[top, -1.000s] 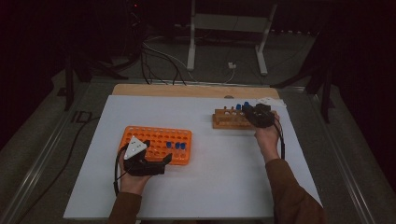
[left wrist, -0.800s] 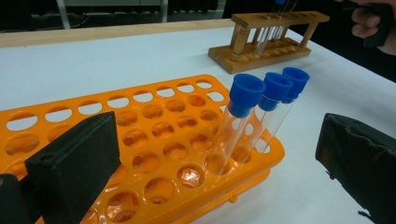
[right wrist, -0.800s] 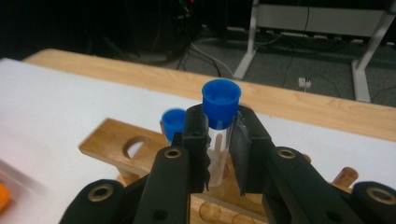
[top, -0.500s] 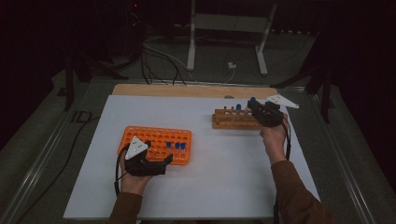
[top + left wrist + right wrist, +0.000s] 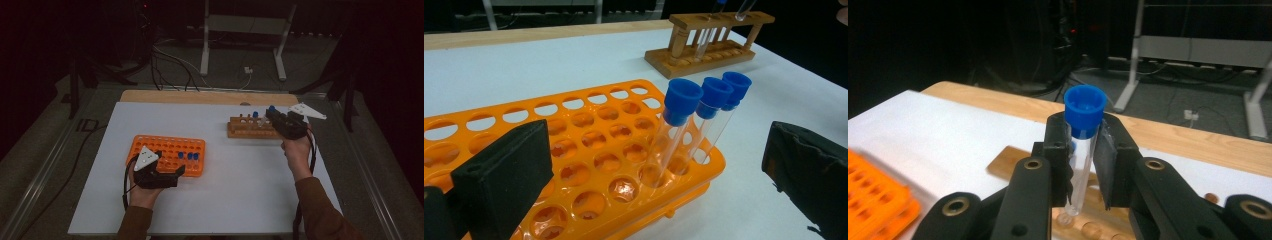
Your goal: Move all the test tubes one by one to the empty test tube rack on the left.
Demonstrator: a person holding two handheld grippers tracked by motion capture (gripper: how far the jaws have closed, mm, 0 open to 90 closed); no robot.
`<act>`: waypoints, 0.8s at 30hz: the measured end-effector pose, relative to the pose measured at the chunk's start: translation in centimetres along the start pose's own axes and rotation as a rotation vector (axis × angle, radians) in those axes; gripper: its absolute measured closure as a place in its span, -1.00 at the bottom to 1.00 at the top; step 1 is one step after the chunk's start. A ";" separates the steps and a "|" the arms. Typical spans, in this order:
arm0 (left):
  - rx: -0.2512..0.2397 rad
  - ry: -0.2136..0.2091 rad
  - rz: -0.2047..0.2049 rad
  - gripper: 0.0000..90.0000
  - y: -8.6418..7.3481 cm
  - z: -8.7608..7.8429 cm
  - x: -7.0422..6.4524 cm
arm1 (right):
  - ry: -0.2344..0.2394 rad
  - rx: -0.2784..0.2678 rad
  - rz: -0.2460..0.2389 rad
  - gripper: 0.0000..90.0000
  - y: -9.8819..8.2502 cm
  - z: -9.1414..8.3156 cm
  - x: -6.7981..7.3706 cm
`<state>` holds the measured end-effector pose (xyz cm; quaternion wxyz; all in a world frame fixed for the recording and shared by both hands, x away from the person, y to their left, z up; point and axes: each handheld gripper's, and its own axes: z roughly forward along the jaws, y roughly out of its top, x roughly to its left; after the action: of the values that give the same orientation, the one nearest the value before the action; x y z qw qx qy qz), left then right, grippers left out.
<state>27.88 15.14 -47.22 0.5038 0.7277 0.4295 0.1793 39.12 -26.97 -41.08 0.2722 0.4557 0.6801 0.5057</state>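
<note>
Blue-capped and clear, the test tube (image 5: 1083, 150) sits upright between the pads of your right gripper (image 5: 1083, 165), which is clamped on the glass just below the cap, a hold that leaves the round bottom free and keeps the tube vertical so it can come out of one hole and go into another without catching. In the high view your right gripper (image 5: 285, 122) hangs over the right end of the wooden rack (image 5: 250, 129), which stands near the far right corner of the white table (image 5: 225, 210); the tube's bottom looks just clear of the rack's top rail, though the pictures are too dim to be sure. One more blue-capped tube (image 5: 255, 116) stands in that wooden rack. Your left gripper (image 5: 165, 175) rests with its jaws apart at the near right corner of the orange rack (image 5: 167, 147), which lies toward the near left of the table. From the left gripper view the pads straddle that corner without pressing on it, so I judge you are bracing or guarding the orange rack (image 5: 574, 145) to stop it sliding when a tube is pushed in. Three capped tubes (image 5: 684, 125) already lean together in its near right holes, with many holes empty beside them, so the carried tube probably belongs next to them.
</note>
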 end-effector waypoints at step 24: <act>-0.047 0.061 0.097 -0.98 1.0 -0.6 -2.5 | 0.194 0.107 -0.051 0.72 -3.2 -2.1 4.3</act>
<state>26.49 13.34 -45.70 0.4981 0.7298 0.4047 0.2356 34.44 -24.23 -42.94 0.1933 0.4010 0.7408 0.5031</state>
